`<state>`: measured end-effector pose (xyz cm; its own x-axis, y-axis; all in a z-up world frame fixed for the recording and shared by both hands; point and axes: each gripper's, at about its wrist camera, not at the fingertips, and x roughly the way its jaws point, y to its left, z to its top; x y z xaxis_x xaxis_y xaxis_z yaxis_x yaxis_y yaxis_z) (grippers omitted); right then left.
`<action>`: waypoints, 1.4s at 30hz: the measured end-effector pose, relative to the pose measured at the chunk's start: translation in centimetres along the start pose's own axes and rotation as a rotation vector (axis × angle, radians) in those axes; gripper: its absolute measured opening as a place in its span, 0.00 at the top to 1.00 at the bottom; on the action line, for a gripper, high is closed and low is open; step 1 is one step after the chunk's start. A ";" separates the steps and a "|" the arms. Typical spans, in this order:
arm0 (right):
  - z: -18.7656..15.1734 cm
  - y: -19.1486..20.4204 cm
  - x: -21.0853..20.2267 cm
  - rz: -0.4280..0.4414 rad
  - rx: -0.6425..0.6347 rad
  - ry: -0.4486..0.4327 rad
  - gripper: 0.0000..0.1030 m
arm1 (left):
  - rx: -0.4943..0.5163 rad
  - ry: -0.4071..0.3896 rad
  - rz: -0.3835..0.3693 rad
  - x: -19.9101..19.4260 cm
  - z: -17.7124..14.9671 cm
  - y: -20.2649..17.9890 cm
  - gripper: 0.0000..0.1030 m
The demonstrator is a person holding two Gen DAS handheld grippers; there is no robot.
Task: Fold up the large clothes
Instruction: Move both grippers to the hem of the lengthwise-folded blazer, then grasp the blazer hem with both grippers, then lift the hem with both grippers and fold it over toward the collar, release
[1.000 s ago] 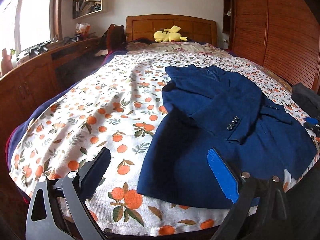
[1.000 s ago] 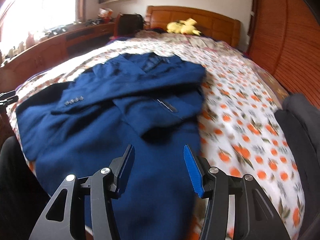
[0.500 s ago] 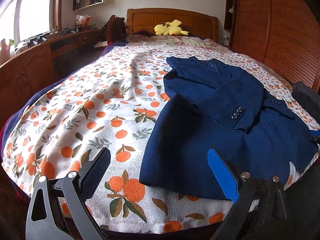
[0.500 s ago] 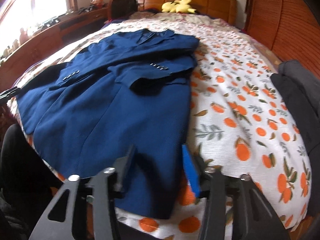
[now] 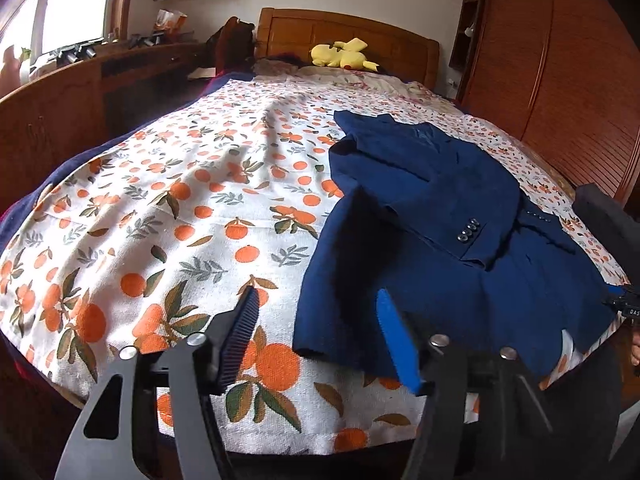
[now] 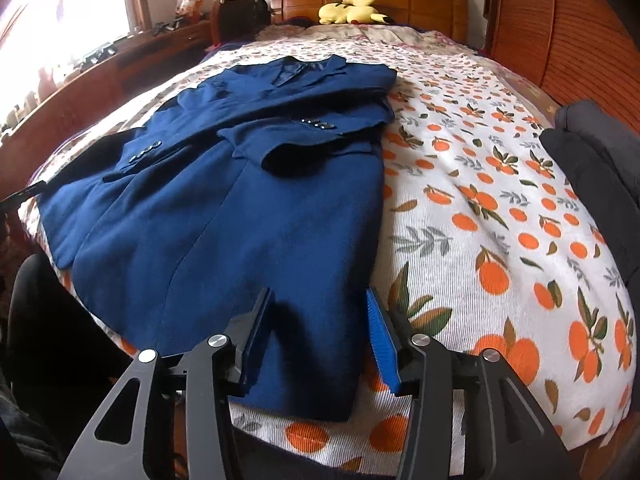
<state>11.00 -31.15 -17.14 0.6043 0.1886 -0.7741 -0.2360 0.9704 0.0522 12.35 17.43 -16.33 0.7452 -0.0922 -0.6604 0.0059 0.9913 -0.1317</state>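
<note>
**Blue jacket flat on the bed, both tongs hovering at its hem**

The navy blue suit jacket (image 6: 224, 216) lies sleeves-folded on the orange-print bedspread (image 5: 168, 216), centre-left in the right view. Left tongs (image 5: 316, 336) are closing over the hem's left corner, not gripping. Right tongs (image 6: 320, 332) are opening, the hem's right corner between them, untouched.

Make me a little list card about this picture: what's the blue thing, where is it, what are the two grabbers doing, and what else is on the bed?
Garment: blue jacket, sleeves folded across its front
Place: flat on the orange-print bedspread, hem near the bed's near edge
Left gripper: jaws closing over the hem's left corner, not gripping yet
Right gripper: jaws opening over the hem's right corner, not gripping
Also on bed: yellow plush toy by the headboard, dark clothes at right
</note>
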 end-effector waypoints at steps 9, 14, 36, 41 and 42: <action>0.0 0.1 0.2 0.011 -0.004 -0.002 0.63 | -0.046 0.064 -0.073 1.3 -1.5 0.6 0.73; 1.2 -0.4 -0.9 0.080 0.046 -0.059 0.96 | -0.011 0.052 -0.100 0.1 -0.4 -1.3 0.94; 16.9 5.9 -25.0 0.094 -0.110 -0.651 0.97 | 0.099 -0.498 -0.300 -22.9 19.0 -13.0 0.97; 16.7 5.4 -30.1 0.083 -0.109 -0.721 0.97 | 0.119 -0.571 -0.299 -27.8 21.2 -14.3 0.97; 16.6 5.2 -30.8 0.080 -0.107 -0.729 0.97 | 0.123 -0.587 -0.303 -28.9 21.5 -14.6 0.97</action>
<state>3.80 -29.42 17.42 0.9253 0.3469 -0.1535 -0.3511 0.9363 0.0001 5.08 7.69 20.54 0.9376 -0.3355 -0.0911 0.3215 0.9365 -0.1397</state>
